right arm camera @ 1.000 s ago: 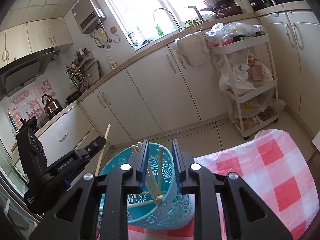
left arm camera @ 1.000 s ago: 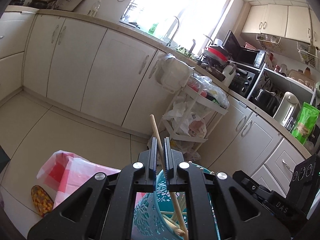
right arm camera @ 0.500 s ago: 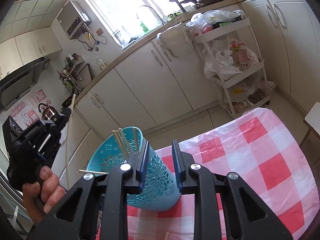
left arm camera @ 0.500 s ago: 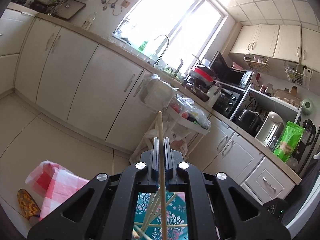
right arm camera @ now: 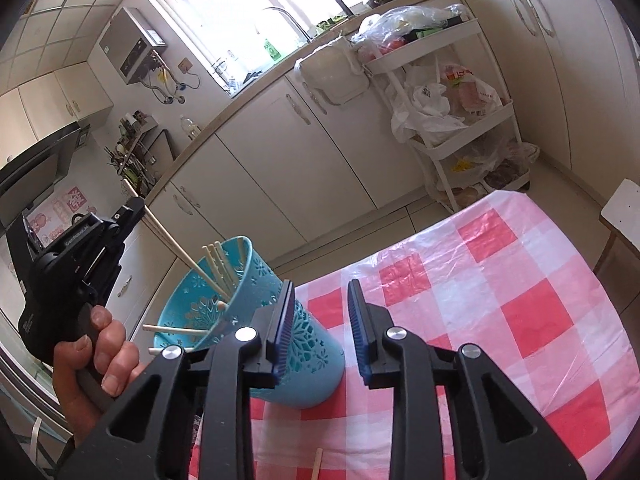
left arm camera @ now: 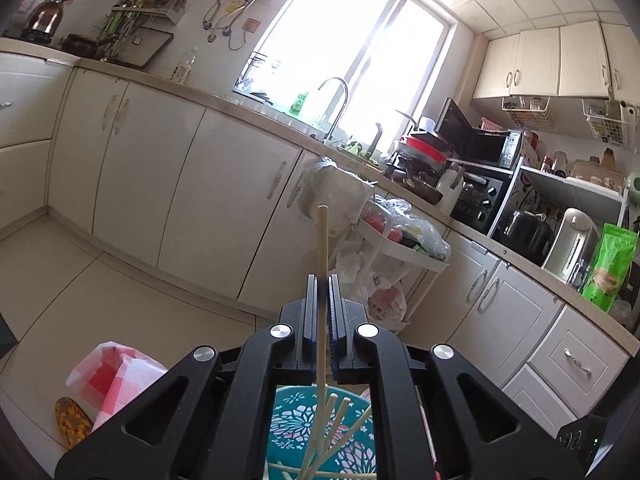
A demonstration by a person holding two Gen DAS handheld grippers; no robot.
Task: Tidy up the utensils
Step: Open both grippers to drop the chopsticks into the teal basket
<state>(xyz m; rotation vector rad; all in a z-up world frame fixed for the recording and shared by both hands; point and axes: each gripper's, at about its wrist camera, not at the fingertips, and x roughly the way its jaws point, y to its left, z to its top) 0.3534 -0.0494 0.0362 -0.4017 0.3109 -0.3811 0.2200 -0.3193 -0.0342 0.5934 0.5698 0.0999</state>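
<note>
A turquoise openwork utensil basket (right arm camera: 240, 296) stands on the red-and-white checked tablecloth (right arm camera: 500, 280) with several wooden chopsticks in it. My left gripper (left arm camera: 322, 280) is shut on one chopstick (left arm camera: 322, 264), which runs down into the basket (left arm camera: 296, 424) below. In the right wrist view a hand holds that left gripper (right arm camera: 134, 206) up and left of the basket, its chopstick (right arm camera: 172, 242) slanting to the rim. My right gripper (right arm camera: 320, 284) is opening; only tablecloth shows between its jaws, and its left finger overlaps the basket's wall.
A loose chopstick (right arm camera: 316, 464) lies on the cloth near the front edge. A white trolley (right arm camera: 460, 80) full of bags stands against the cabinets beyond the table. A white seat edge (right arm camera: 624, 208) is at the right. A slipper (left arm camera: 72, 428) lies on the floor.
The right jaws have widened and come off the basket wall they held. The left gripper has risen with its chopstick, which now looks upright over the basket.
</note>
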